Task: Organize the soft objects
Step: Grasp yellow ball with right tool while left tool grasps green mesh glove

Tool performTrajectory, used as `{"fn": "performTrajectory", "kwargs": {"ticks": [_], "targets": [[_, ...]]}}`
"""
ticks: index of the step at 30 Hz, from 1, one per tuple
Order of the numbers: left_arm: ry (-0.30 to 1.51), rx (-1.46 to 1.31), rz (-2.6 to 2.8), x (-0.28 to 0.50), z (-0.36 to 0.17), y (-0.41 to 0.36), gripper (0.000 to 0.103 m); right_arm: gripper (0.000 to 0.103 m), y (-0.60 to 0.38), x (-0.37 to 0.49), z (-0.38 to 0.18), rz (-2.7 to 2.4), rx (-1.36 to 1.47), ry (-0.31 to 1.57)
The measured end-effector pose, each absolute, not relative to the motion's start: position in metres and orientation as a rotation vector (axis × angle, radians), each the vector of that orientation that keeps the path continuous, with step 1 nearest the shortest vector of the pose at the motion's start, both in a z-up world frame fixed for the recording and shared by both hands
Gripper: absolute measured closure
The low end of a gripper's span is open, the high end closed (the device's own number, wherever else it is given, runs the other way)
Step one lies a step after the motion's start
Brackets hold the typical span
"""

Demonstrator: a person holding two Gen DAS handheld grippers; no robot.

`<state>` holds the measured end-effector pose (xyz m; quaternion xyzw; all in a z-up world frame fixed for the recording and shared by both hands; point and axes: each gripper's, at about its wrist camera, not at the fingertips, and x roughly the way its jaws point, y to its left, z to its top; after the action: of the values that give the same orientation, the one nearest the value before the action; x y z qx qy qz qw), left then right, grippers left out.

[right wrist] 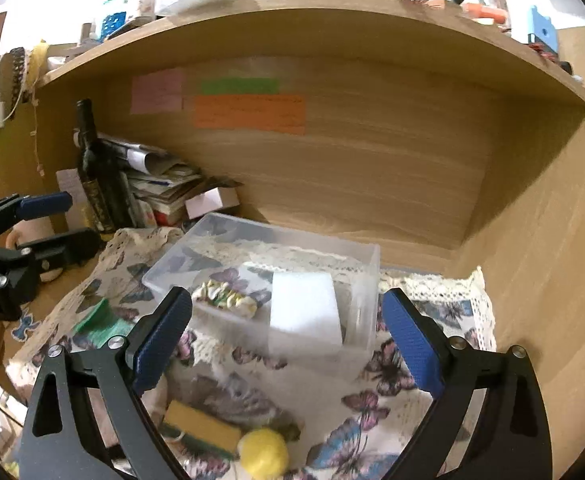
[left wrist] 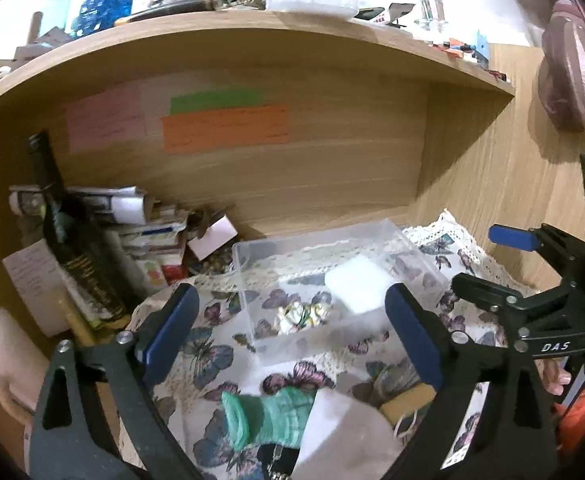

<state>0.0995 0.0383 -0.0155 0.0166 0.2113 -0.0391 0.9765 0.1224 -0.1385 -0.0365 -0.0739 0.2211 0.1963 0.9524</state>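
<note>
A clear plastic box (left wrist: 248, 258) (right wrist: 366, 258) stands on a butterfly-print cloth (left wrist: 208, 356) (right wrist: 372, 412). Inside it lie a white foam sponge (left wrist: 358, 286) (right wrist: 306, 314) and a crumpled patterned scrunchie (left wrist: 302, 314) (right wrist: 228, 298). My left gripper (left wrist: 292, 328) is open and empty, just in front of the box. My right gripper (right wrist: 288, 332) is open and empty, at the box's near side. On the cloth lie a green sock (left wrist: 276, 416) (right wrist: 100, 322), a white mask (left wrist: 344, 436), a yellow sponge (left wrist: 408, 400) (right wrist: 202, 426) and a yellow ball (right wrist: 264, 452).
A dark bottle (left wrist: 72, 240) (right wrist: 96, 172) and stacked papers (left wrist: 132, 220) (right wrist: 164, 184) fill the left of the wooden alcove. Coloured notes (left wrist: 226, 128) (right wrist: 248, 110) hang on the back wall. A cluttered shelf runs overhead. The other gripper shows at each view's edge (left wrist: 540, 280) (right wrist: 20, 232).
</note>
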Motion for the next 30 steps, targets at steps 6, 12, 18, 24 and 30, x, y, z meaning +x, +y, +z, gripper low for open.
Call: {"fn": "performTrajectory", "kwargs": {"ticks": [6, 12, 18, 24, 30], "targets": [[0.478, 0.014, -0.048, 0.088, -0.043, 0.052, 0.008, 0.007, -0.137, 0.097, -0.056, 0.378, -0.176, 0.454], [0.525, -0.006, -0.017, 0.082, -0.073, 0.063, 0.009, 0.008, -0.14, 0.088, -0.083, 0.363, -0.148, 0.502], [0.594, 0.013, 0.008, 0.086, -0.102, 0.068, 0.022, 0.013, -0.147, 0.092, -0.113, 0.354, -0.075, 0.589], [0.654, 0.021, 0.002, 0.097, -0.123, 0.072, 0.022, 0.026, -0.149, 0.095, -0.137, 0.349, -0.052, 0.669], [0.698, -0.003, -0.002, 0.109, -0.138, 0.076, 0.022, 0.036, -0.151, 0.095, -0.15, 0.356, -0.046, 0.704]]}}
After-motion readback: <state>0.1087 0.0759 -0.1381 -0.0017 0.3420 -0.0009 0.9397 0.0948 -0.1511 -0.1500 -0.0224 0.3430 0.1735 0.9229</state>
